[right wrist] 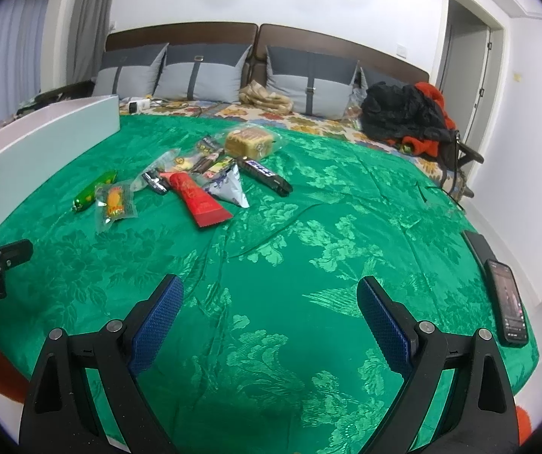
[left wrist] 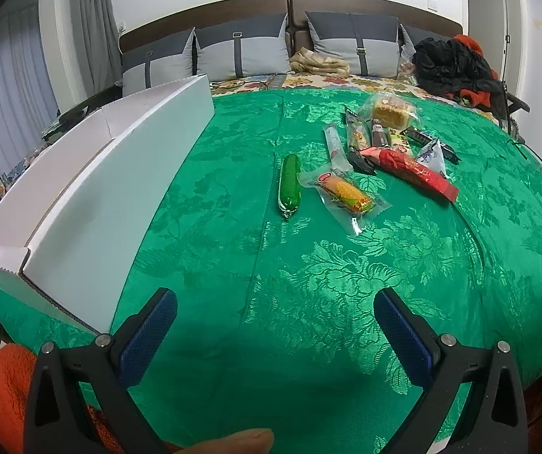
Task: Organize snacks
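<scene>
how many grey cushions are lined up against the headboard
4. Going by the right wrist view: first cushion far left, second cushion beside it, third cushion right of centre, fourth cushion mostly hidden behind the black clothes.

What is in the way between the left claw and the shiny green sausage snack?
Nothing visible. Only bare green patterned bedspread lies between the open left claw and the shiny green sausage-shaped snack. The clear-wrapped corn snack sits beside it, off to the right.
</scene>
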`<state>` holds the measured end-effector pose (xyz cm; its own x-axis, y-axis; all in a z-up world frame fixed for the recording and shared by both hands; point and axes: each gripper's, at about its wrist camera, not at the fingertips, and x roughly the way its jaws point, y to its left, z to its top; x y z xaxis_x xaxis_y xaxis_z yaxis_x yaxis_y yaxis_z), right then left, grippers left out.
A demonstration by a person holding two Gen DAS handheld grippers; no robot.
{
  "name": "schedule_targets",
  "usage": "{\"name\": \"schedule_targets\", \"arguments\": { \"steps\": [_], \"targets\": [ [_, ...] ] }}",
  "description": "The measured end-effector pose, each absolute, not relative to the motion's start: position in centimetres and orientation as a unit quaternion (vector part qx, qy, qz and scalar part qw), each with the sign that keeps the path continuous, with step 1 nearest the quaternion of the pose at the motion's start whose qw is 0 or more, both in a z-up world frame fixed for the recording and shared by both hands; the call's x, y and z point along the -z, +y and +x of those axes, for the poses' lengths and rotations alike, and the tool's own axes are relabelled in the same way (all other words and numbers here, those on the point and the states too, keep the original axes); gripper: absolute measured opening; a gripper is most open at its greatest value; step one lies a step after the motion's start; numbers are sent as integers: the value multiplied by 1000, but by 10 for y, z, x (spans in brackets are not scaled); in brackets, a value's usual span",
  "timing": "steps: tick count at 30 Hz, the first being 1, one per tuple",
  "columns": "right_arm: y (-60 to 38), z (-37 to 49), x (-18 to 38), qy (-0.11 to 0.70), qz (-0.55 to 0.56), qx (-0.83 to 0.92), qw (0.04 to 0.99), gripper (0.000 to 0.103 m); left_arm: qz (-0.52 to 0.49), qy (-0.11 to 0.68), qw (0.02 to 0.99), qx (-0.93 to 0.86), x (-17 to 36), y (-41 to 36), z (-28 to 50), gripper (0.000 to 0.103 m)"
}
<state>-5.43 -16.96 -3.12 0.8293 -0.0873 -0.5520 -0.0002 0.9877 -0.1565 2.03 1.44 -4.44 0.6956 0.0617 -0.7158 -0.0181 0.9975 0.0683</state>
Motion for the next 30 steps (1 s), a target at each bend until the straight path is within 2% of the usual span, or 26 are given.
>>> {"name": "schedule_targets", "arguments": {
  "steps": [30],
  "targets": [
    [-169, -53, 32, 297, -73, 21, 952, 95, 32, 391, 920, -22, 43, 14, 18, 103]
  ]
}}
